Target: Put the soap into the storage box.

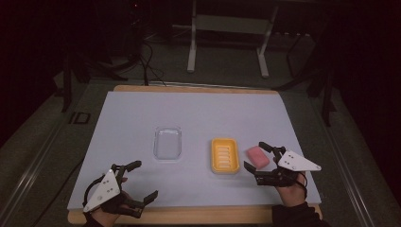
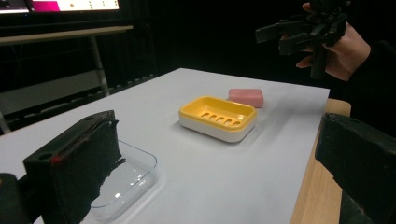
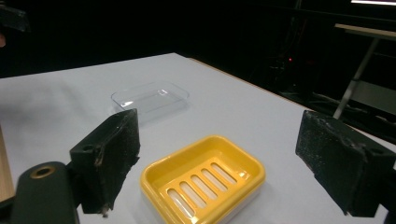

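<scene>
High view: pink soap [image 1: 257,156] just beside yellow dish [image 1: 224,155].

In my left gripper view, my own near jaw covers the near corner of the clear plastic rectangular tray [image 2: 133,175], and the far jaw is cut by the right edge. In my right gripper view the bottom edge clips the yellow slotted soap dish [image 3: 205,179].
</scene>
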The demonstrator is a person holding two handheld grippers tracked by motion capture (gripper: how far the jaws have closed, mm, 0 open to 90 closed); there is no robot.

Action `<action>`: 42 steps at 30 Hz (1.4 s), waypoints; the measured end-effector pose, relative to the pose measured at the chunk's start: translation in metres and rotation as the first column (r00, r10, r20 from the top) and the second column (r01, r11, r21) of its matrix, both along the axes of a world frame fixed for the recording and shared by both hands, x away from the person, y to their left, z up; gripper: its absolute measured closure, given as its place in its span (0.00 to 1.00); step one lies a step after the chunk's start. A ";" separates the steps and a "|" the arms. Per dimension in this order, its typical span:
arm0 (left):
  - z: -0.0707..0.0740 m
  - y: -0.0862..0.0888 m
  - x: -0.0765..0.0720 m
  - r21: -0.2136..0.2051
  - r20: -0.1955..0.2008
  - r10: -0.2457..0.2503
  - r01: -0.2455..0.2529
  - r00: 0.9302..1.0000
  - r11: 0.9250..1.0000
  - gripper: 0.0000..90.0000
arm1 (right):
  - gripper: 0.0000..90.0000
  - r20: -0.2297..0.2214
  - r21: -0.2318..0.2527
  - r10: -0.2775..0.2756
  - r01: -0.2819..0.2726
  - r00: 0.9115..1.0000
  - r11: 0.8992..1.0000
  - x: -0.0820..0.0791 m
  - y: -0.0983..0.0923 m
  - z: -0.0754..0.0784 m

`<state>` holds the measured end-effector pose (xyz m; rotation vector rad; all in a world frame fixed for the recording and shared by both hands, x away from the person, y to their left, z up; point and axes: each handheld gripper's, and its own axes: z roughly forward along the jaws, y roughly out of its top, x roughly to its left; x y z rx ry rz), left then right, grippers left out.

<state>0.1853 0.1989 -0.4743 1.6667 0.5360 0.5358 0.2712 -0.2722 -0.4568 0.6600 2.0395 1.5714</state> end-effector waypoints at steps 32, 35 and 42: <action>-0.002 -0.006 0.000 0.090 -0.001 0.025 -0.024 1.000 0.996 0.01 | 0.15 -0.075 -0.225 -0.218 0.196 0.973 0.954 0.011 0.005 -0.003; -0.002 -0.006 0.000 0.086 -0.003 0.028 -0.027 1.000 0.996 0.01 | 0.14 -0.121 -0.269 -0.262 0.222 0.957 0.937 0.013 0.006 -0.008; -0.002 -0.005 0.000 0.092 -0.006 0.027 -0.027 1.000 0.995 0.01 | 0.14 -0.190 -0.333 -0.336 0.261 0.923 0.906 0.021 0.002 -0.013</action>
